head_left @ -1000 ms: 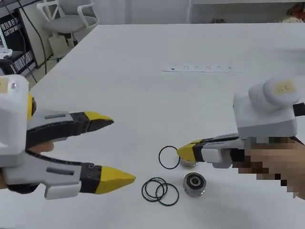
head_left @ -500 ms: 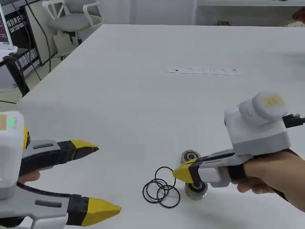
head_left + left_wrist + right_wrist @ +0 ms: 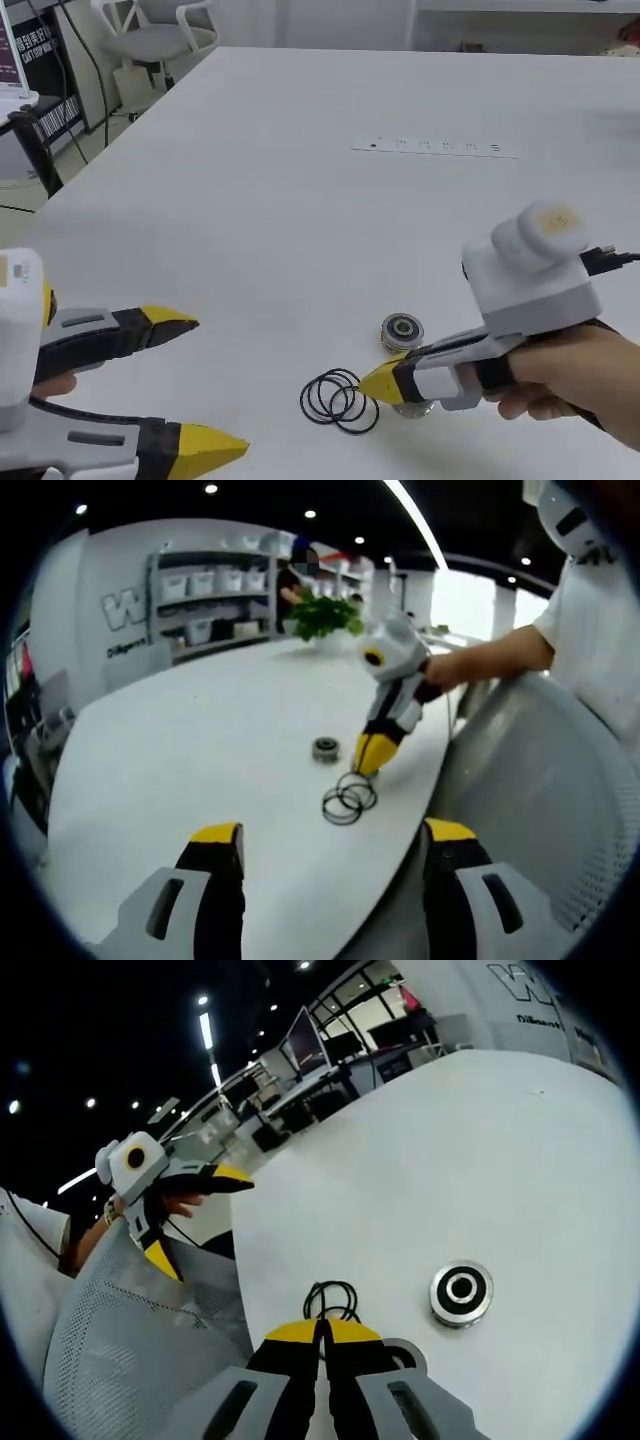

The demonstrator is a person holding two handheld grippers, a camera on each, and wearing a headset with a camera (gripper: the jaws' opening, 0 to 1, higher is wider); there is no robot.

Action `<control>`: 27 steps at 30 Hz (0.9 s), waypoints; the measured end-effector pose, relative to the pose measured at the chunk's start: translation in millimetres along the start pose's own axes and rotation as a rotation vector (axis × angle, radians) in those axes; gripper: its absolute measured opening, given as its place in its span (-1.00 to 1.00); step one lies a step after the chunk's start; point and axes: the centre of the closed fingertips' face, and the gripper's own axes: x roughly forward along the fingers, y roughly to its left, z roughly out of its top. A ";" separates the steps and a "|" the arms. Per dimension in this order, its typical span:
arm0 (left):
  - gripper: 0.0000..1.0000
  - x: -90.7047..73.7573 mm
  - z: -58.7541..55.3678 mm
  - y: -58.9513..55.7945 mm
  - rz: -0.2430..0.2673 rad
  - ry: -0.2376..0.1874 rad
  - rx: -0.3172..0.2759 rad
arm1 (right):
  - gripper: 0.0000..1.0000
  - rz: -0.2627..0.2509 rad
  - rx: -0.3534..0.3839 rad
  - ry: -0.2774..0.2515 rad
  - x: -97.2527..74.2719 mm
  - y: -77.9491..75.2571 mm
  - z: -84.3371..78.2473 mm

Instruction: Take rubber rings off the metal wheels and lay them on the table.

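Observation:
Several black rubber rings [image 3: 338, 400] lie overlapped on the white table [image 3: 300, 200]. My right gripper [image 3: 366, 383] is shut, its yellow tip at the pile's right edge, pinching a thin rubber ring [image 3: 330, 1300] that loops out from the tip. One metal wheel [image 3: 402, 329] stands free just beyond it. A second wheel [image 3: 415, 406] is partly hidden under the right gripper. My left gripper [image 3: 215, 385] hangs open at the lower left, well short of the rings [image 3: 348, 798], with nothing between its jaws.
A white power strip [image 3: 435, 148] lies farther back on the table. An office chair [image 3: 150, 35] and a dark stand are beyond the table's left edge. A mesh chair back [image 3: 530, 780] is close on the near side.
My right gripper has carried a ring from beside the far wheel back toward me to the pile, and now covers the near wheel. The left gripper has dropped lower and stays open.

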 end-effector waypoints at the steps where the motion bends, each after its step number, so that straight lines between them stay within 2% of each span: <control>1: 0.46 0.1 -0.1 -0.3 0.000 -0.001 -0.001 | -1.00 -0.008 -0.003 0.001 0.2 -1.1 -0.1; 5: 0.45 0.6 -1.2 -2.0 -0.004 0.001 -0.006 | -1.00 -0.035 -0.009 0.012 1.9 -6.4 -2.3; 11: 0.44 -0.3 -0.1 0.1 0.009 -0.005 -0.012 | -1.00 -0.072 -0.069 0.042 2.7 -10.4 -7.1; 27: 0.42 -1.0 -2.8 0.3 0.019 0.008 -0.007 | -0.99 -0.106 -0.158 0.062 1.7 -13.7 -6.3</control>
